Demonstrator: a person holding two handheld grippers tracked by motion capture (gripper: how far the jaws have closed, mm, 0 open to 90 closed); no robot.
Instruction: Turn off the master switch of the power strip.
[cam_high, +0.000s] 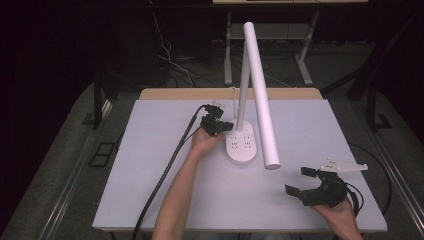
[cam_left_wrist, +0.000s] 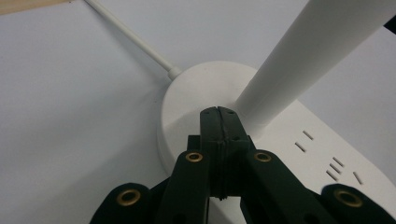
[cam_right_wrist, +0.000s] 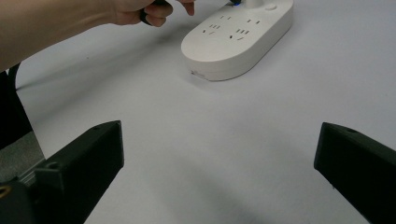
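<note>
A white desk lamp stands mid-table, its oval base (cam_high: 242, 145) carrying socket outlets and its long tube head (cam_high: 262, 95) slanting down toward the front. My left gripper (cam_high: 223, 126) is shut, with nothing between its jaws, and its tips press down on the base top (cam_left_wrist: 196, 102) right beside the foot of the lamp stem (cam_left_wrist: 308, 60). My right gripper (cam_high: 300, 182) hovers open near the front right of the table, jaws spread wide. In the right gripper view the lamp base (cam_right_wrist: 238, 39) lies ahead, with the other hand (cam_right_wrist: 140, 11) at its far left.
The lamp's white cord (cam_left_wrist: 135, 39) runs off the back of the base toward the wooden table edge (cam_high: 190, 93). A thick black cable (cam_high: 170, 165) trails from my left gripper across the white tabletop (cam_high: 165, 200) to the front edge. Dark floor and cables lie beyond.
</note>
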